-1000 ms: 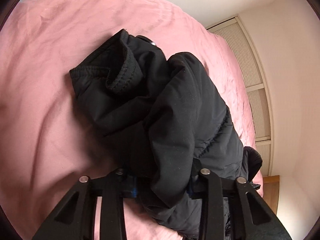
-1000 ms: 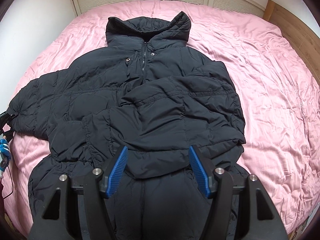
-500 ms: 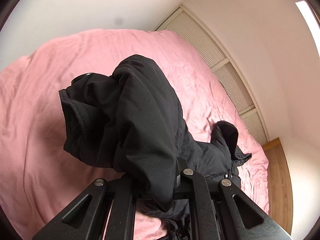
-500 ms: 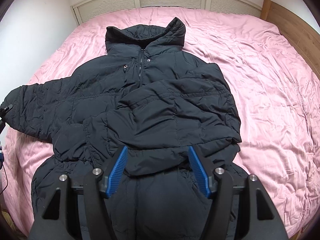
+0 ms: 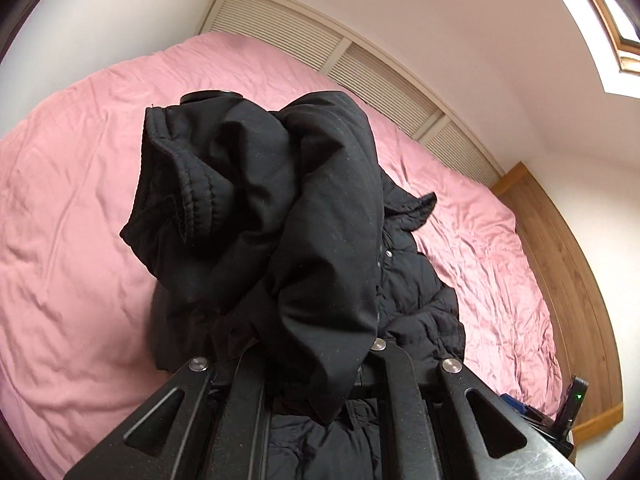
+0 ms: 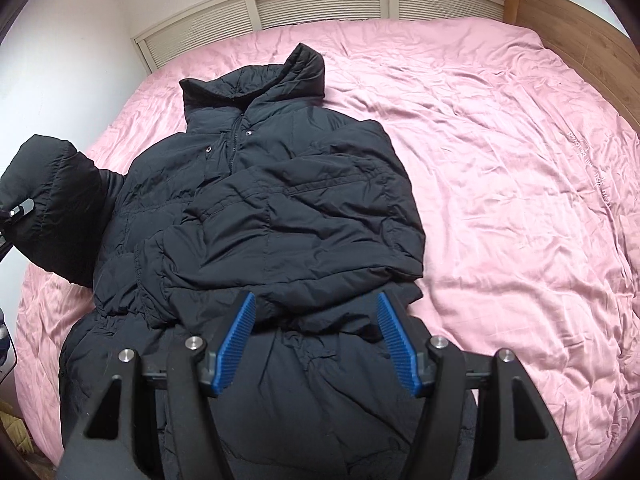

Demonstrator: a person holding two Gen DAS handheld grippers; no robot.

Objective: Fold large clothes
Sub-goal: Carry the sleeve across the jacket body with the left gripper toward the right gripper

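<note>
Here, coat: a big black puffy coat (image 6: pixel 280 208) lies face up on the bed, collar toward the slatted wall.
Bed: the bed (image 6: pixel 500 184) has a wrinkled pink cover and the coat sits on its left part.
Sleeve on top: one sleeve (image 6: pixel 304 224) is folded across the coat's chest and lies flat there.
Other sleeve: the other sleeve (image 5: pixel 280 220) is lifted up off the bed, bunched and hanging, with its cuff (image 5: pixel 188 196) open toward the pink cover.
Left hand-held gripper: the left hand-held gripper (image 5: pixel 308 364) pinches the lifted sleeve; the cloth covers its fingertips, so the fingers are hidden under black fabric.
Same sleeve from the other side: in the right wrist view the raised sleeve (image 6: pixel 52 208) shows at the far left, up in the air beside the coat's body.
Right hand-held gripper: the right hand-held gripper (image 6: pixel 316 340) has its jaws spread wide with nothing between them; it hangs just above the coat's lower half, near the edge of the folded sleeve.
Blue pads: its blue pads (image 6: pixel 236 340) are ribbed and face each other.
Collar: the collar (image 6: pixel 264 80) stands up a bit at the top of the coat.
Wood frame: a wooden bed frame (image 5: pixel 560 264) runs along the far side of the bed.
</note>
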